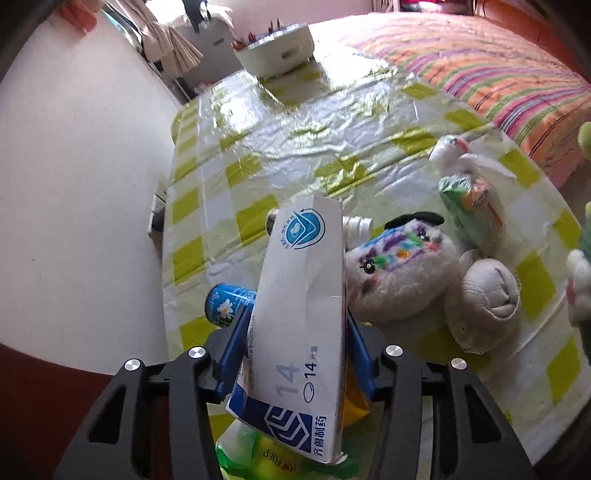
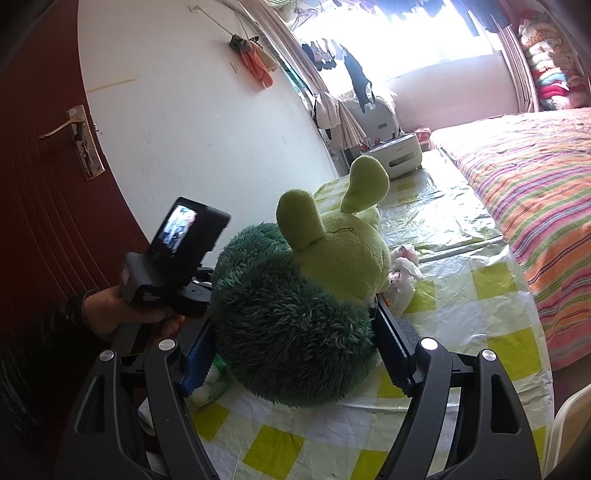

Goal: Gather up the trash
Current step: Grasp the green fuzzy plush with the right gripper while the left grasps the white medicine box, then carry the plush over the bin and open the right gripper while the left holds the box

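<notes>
Between the left claw's [image 1: 295, 328] blue fingers [image 1: 236, 343], a white medicine box [image 1: 303, 306].

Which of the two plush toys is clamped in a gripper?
The green frog plush, between the right gripper fingers; the white rainbow-marked plush lies free.

White wall [image 2: 207, 122] runs along the left, w/ a dark red door [image 2: 40, 206] and brass lever handle [image 2: 70, 129] at its near end. Bed [image 2: 535, 192] on the right, striped orange/pink/green cover, right beside a table [image 2: 491, 306] in yellow-green & white check under clear plastic. Bright window [image 2: 406, 33] at the far end, washed out, clothes hanging in front, curtain [image 2: 336, 118] bunched at its left. Stacked folded bedding [image 2: 550, 74] far right.
</notes>
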